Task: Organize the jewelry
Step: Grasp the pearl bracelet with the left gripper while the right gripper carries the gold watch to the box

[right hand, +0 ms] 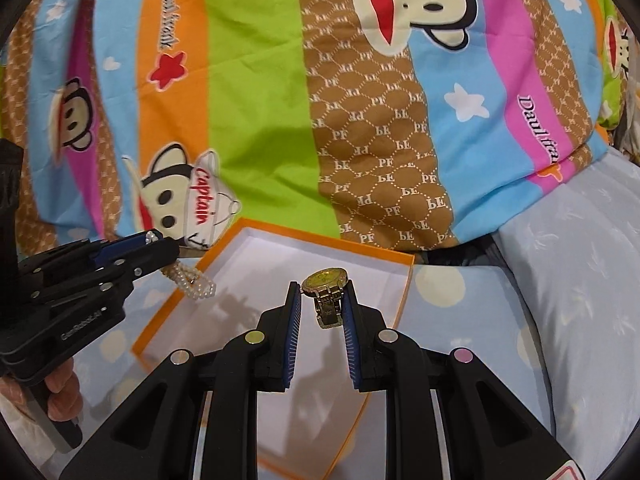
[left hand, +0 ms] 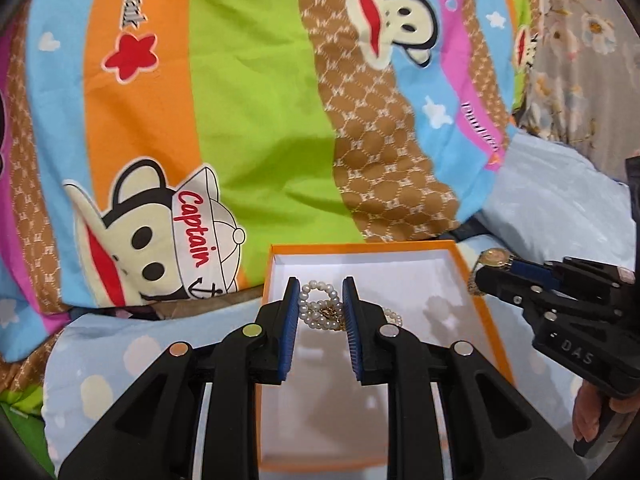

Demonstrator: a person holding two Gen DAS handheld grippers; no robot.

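Observation:
An open orange box [left hand: 360,246] with a white inside lies on the bed, also in the right wrist view [right hand: 332,242]. My left gripper [left hand: 321,282] is shut on a white pearl string [left hand: 320,320], which bunches between the blue pads over the box. From the right wrist view, the left gripper [right hand: 160,242] has the pearl string [right hand: 196,282] dangling by the box's left rim. My right gripper [right hand: 322,284] is shut on the band of a gold watch [right hand: 325,280], face up, above the box's far right part. The left wrist view has the right gripper [left hand: 480,276] and the watch [left hand: 494,258] just right of the box.
A bright striped quilt [left hand: 260,120] with cartoon monkeys rises right behind the box. Light blue bedding [right hand: 580,280] with pale dots lies under and around the box, with a pillow at the right. A person's hand [right hand: 60,392] grips the left handle.

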